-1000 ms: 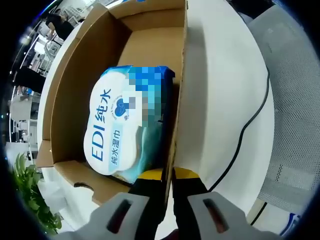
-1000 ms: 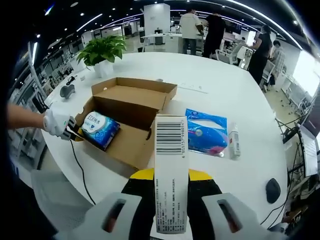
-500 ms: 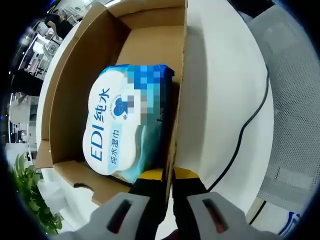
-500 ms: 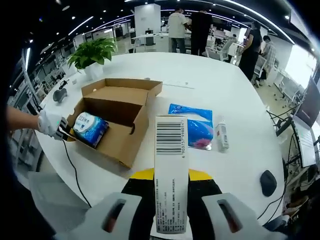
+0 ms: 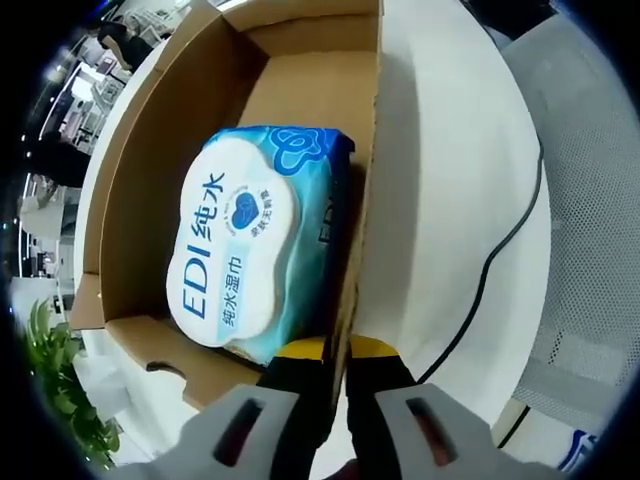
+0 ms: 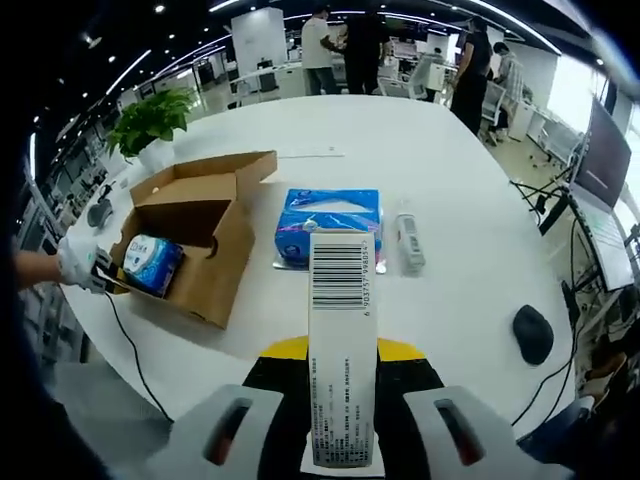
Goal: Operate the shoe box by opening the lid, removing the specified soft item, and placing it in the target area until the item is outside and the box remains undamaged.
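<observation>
White round table [image 6: 470, 250] is carrying everything, office behind with people standing. Left gripper view: left gripper [image 5: 335, 352] is pinching the side wall of the open shoe box [image 5: 150, 180], jaws closed on the cardboard edge. Wet wipes pack [image 5: 255, 250] is lying inside the box, against that wall. Black cable [image 5: 500, 250] is trailing across the table beside it.

Right gripper view: right gripper [image 6: 342, 352] is clamping a tall white barcode carton [image 6: 342, 340]. Box sitting left, lid up; blue tissue pack [image 6: 328, 222] and small bottle [image 6: 408, 240] lying beside it. Mouse [image 6: 530, 333] far right, potted plant [image 6: 148, 120] behind.
</observation>
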Demonstrator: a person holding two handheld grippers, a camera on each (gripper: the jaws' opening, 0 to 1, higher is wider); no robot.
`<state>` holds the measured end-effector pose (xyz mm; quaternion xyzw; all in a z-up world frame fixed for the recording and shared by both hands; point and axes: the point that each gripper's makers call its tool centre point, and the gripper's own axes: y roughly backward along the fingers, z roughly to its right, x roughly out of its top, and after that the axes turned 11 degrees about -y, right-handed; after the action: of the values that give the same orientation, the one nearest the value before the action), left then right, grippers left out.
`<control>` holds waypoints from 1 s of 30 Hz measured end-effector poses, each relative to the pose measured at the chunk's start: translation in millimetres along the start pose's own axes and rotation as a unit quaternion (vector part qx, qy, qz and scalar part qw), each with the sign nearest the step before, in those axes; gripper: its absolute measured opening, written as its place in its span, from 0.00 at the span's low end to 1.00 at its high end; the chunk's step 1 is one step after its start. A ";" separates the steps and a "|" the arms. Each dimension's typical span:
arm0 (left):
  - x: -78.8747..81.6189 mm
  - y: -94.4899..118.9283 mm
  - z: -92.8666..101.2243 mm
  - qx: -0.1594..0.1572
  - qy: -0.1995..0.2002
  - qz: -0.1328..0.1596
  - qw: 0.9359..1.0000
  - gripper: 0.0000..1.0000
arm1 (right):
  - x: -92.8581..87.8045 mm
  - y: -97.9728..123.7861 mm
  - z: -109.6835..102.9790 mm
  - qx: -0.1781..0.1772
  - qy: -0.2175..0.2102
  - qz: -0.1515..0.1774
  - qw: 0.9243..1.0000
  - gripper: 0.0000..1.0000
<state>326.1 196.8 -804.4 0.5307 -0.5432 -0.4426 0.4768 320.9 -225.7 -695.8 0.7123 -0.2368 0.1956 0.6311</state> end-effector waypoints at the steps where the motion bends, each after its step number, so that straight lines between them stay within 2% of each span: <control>1: 0.5 0.5 -0.1 0.000 0.002 0.000 1.000 0.04 | -0.2 -0.6 1.8 -0.003 0.001 0.001 1.000 0.18; 3: 0.5 -0.2 0.1 0.003 -0.001 -0.002 1.000 0.04 | 0.1 -4.8 8.3 -0.010 -0.003 0.007 1.000 0.18; 7: 1.2 0.4 0.1 0.003 -0.008 0.005 1.000 0.04 | -8.1 -15.5 19.1 -0.024 -0.012 -0.007 1.000 0.18; 10: 1.2 0.2 0.1 -0.002 -0.001 -0.001 1.000 0.04 | -10.6 -19.4 22.7 -0.027 -0.018 -0.010 0.999 0.18; 12: 0.8 0.5 0.5 0.002 0.000 0.000 1.000 0.04 | -12.7 -21.0 23.6 -0.030 -0.013 -0.020 0.999 0.18; 15: 1.4 1.0 0.8 0.006 -0.007 0.007 1.000 0.04 | -6.6 -21.3 27.5 -0.040 0.014 -0.017 0.999 0.18; 18: 2.4 1.1 0.5 -0.009 -0.007 0.011 1.000 0.03 | 0.6 -22.6 33.2 -0.046 0.033 -0.011 0.998 0.18; 22: 2.8 1.2 0.9 -0.012 0.002 0.010 1.000 0.02 | -2.1 -30.5 49.1 -0.046 0.031 -0.021 0.998 0.18; 25: 3.1 0.4 1.3 -0.009 0.003 0.002 1.000 0.02 | -10.9 -38.7 64.3 -0.050 0.012 -0.039 0.998 0.18; 26: 2.8 0.7 1.3 -0.010 0.005 0.003 1.000 0.03 | -15.6 -43.4 68.9 -0.040 -0.024 -0.042 0.998 0.18; 28: 3.0 0.4 1.0 -0.006 0.002 0.006 1.000 0.03 | -15.5 -46.8 71.2 -0.028 -0.054 -0.034 0.998 0.18; 30: 2.9 0.2 1.2 -0.002 0.002 0.006 1.000 0.03 | -16.4 -49.1 79.1 -0.036 -0.053 -0.036 0.997 0.18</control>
<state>324.9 193.9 -804.3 0.5272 -0.5446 -0.4401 0.4815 334.8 -298.2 -754.9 0.7068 -0.2515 0.1261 0.6490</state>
